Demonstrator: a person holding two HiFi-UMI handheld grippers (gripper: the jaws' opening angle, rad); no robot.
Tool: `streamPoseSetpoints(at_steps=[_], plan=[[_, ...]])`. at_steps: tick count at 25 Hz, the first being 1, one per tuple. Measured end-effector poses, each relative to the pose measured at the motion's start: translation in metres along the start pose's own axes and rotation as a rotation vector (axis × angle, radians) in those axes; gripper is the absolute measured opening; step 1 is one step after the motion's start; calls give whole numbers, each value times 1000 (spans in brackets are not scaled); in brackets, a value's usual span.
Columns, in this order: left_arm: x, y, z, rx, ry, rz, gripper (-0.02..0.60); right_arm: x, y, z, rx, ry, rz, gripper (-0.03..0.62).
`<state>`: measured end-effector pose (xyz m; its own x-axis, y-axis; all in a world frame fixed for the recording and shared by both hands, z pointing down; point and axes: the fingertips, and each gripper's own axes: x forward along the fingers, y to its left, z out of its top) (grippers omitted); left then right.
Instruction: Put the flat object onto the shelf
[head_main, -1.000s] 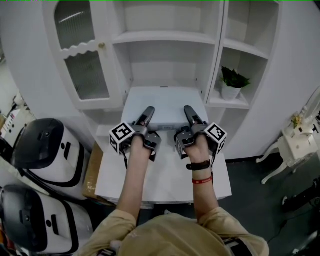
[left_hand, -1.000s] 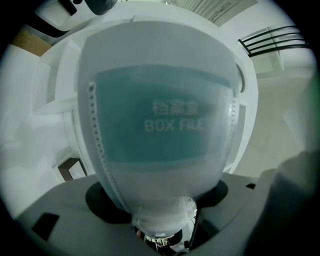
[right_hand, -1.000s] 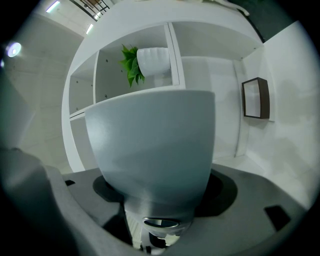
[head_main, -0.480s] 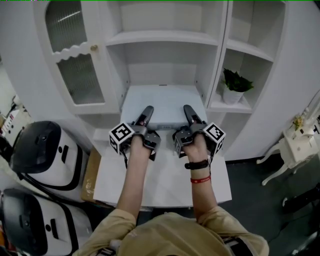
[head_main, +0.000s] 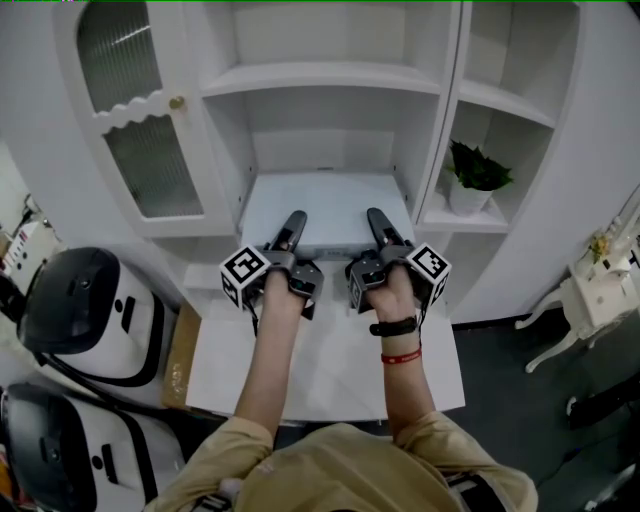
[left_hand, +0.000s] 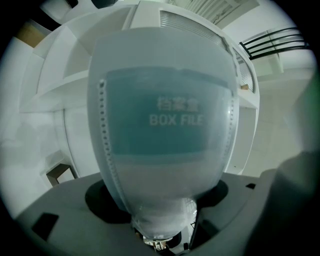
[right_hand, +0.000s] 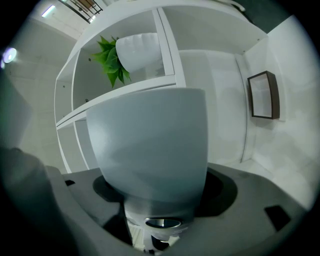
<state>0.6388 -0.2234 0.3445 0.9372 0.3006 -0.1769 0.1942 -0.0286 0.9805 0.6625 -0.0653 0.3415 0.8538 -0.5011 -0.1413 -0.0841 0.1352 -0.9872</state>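
A flat pale grey file box (head_main: 325, 205) lies level, its far part inside the lower middle compartment of the white shelf unit (head_main: 320, 78). My left gripper (head_main: 293, 224) is shut on the box's near left edge and my right gripper (head_main: 378, 222) on its near right edge. In the left gripper view the box (left_hand: 165, 135) fills the middle, showing a teal label printed "BOX FILE". In the right gripper view the plain grey box (right_hand: 150, 145) runs out from between the jaws towards the shelf.
A potted plant (head_main: 472, 178) stands in the right compartment, also in the right gripper view (right_hand: 117, 62). A glass cabinet door (head_main: 135, 120) is on the left. A white table (head_main: 330, 375) lies under my arms. White-and-black machines (head_main: 85, 310) and a cardboard box (head_main: 182, 345) stand at the left.
Both grippers have carried the file box a little further towards the shelf compartment. The grip on the box looks the same.
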Motion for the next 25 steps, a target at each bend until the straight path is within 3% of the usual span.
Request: streamPoseSetpoints(at_steps=[18,22,25], plan=[[24,5,12,26,-1,-37,347,26,-2,11,2,-1,22,354],[22,1,10,17,5,-100,367,24,-1,10,-10,12,43,373],[19,-2,11,12,8,-138,391,19,6,10,-11,17,106,416]])
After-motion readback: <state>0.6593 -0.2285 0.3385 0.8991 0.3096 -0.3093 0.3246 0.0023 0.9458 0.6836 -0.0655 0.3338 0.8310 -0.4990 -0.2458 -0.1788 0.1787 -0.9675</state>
